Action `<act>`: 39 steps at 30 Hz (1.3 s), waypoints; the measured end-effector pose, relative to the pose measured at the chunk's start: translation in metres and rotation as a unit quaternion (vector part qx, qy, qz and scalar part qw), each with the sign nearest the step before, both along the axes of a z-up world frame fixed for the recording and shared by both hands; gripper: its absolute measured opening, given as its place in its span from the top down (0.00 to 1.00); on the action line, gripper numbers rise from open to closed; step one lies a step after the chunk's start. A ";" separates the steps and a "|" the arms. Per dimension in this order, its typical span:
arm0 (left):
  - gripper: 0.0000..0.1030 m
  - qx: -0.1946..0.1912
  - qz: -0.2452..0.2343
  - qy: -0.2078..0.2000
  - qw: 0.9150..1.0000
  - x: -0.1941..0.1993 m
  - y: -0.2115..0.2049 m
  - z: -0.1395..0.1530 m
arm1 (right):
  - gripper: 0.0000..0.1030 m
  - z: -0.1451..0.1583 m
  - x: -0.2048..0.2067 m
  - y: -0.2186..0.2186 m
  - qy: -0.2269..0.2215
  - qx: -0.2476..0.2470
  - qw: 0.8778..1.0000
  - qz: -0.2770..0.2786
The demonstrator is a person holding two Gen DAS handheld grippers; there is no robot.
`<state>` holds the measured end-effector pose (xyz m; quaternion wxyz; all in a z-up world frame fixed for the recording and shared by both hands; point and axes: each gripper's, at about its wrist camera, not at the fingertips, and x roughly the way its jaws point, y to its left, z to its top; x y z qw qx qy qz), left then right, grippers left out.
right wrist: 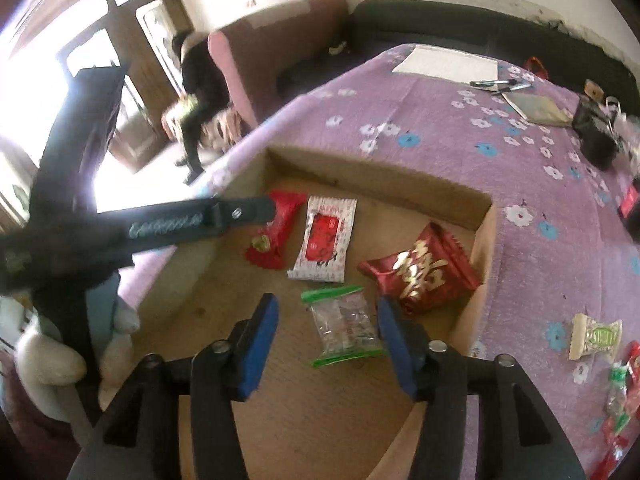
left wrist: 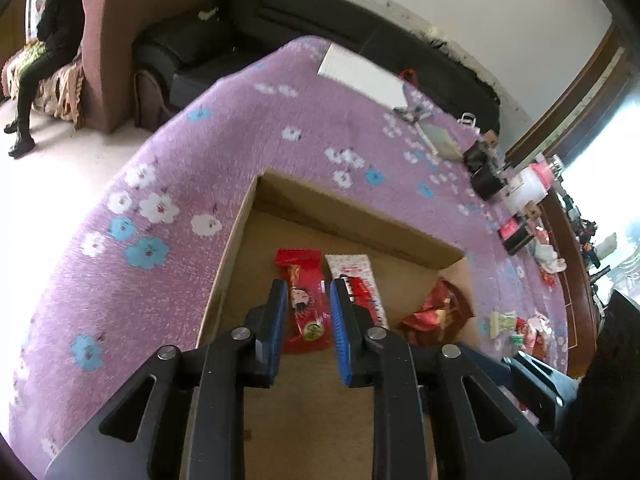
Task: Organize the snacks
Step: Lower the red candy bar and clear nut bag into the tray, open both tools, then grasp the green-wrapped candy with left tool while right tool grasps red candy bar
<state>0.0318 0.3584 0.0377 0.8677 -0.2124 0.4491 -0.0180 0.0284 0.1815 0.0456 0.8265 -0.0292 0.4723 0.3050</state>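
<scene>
A shallow cardboard box (left wrist: 280, 196) (right wrist: 360, 172) sits on a purple flowered cloth. In it lie a red snack packet with a cartoon face (left wrist: 306, 304) (right wrist: 276, 232), a white-and-red packet (left wrist: 356, 280) (right wrist: 326, 240), a dark red gold-lettered pouch (right wrist: 424, 276) (left wrist: 436, 308) and a clear green-edged packet (right wrist: 344, 326). My left gripper (left wrist: 308, 292) is open just above the red face packet, holding nothing; one of its fingers (right wrist: 240, 210) also shows in the right wrist view. My right gripper (right wrist: 326, 308) is open above the clear packet, empty.
Loose snacks (right wrist: 596, 338) (left wrist: 516, 326) lie on the cloth right of the box. White paper (left wrist: 364, 76), pens, a notebook (right wrist: 536, 108) and black items (right wrist: 596, 140) lie farther back. A black sofa (left wrist: 280, 12) and a seated person (left wrist: 40, 60) are beyond the table.
</scene>
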 end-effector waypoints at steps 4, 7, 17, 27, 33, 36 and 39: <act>0.80 -0.016 0.004 -0.032 0.999 -0.022 0.000 0.020 | 0.48 0.004 0.012 -0.018 0.029 0.036 0.999 -0.014; 0.57 -0.021 0.004 -0.055 0.998 -0.043 -0.004 0.033 | 0.47 0.000 0.027 -0.023 0.038 0.039 0.998 -0.038; 0.52 -0.030 0.006 -0.074 0.997 -0.078 -0.016 0.047 | 0.47 0.001 0.057 -0.028 0.068 0.089 0.992 -0.058; 0.45 -0.069 -0.013 -0.077 0.995 -0.109 -0.050 0.044 | 0.39 0.066 -0.005 -0.170 -0.052 0.052 0.988 -0.134; 0.45 -0.074 -0.049 -0.061 0.994 -0.111 -0.094 0.035 | 0.38 0.040 -0.033 -0.264 -0.030 0.027 0.975 -0.220; 0.45 -0.067 -0.070 -0.053 0.994 -0.111 -0.116 0.035 | 0.38 0.019 -0.039 -0.281 -0.013 0.022 0.972 -0.235; 0.45 -0.051 -0.085 -0.050 0.994 -0.113 -0.134 0.038 | 0.38 0.001 -0.044 -0.284 0.000 0.018 0.971 -0.239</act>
